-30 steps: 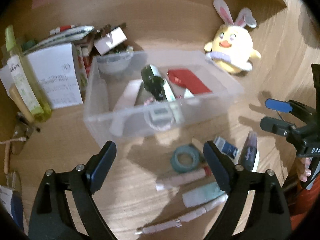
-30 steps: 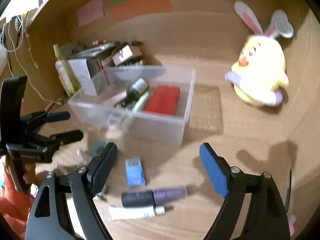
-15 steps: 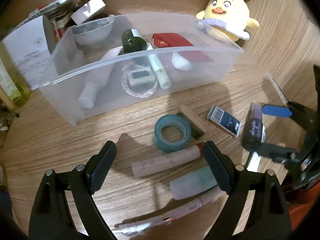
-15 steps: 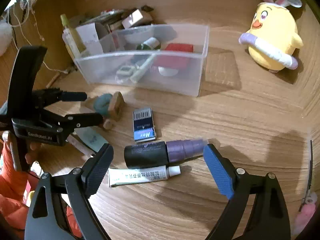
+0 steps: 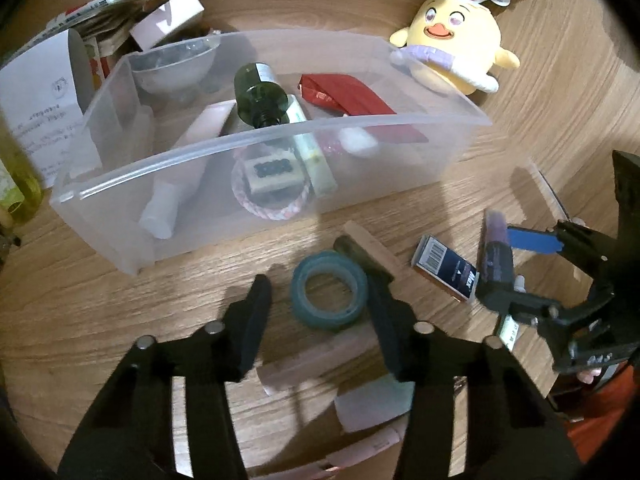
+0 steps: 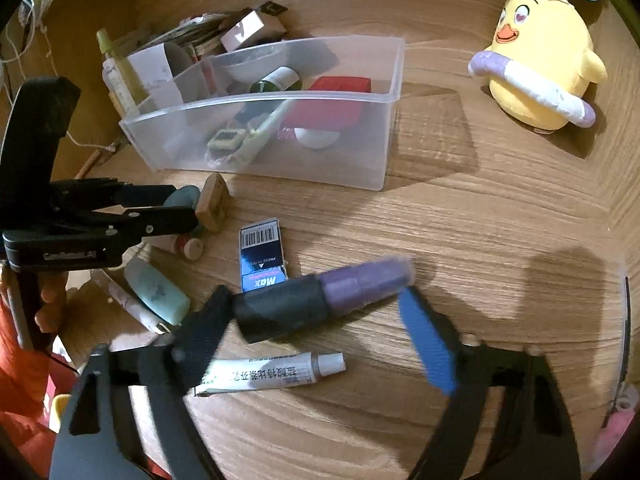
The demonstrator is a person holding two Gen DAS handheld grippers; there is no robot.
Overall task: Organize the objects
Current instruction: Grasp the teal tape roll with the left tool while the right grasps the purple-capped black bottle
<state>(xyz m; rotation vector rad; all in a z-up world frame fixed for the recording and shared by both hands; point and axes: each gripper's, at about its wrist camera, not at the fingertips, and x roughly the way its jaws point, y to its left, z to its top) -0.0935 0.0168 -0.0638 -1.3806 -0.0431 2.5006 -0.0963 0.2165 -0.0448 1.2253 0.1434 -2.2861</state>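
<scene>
A: Why does the left hand-held gripper [image 5: 320, 304] straddle the tape [image 5: 329, 294]?
B: Its jaws are closing around the roll, not yet pressing, ready to lift it to the bin [image 5: 280, 136] just beyond.
A: The right hand-held gripper [image 6: 316, 320]?
B: Closing lengthwise around the tube [image 6: 320, 300] on the counter [image 6: 480, 240], near right; pads appear short of contact.

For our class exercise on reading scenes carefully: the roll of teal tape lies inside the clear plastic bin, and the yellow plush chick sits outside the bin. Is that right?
Not quite. The roll of teal tape lies on the wooden table in front of the clear plastic bin, not inside it, as the left wrist view shows. The yellow plush chick does sit outside the bin.
</scene>
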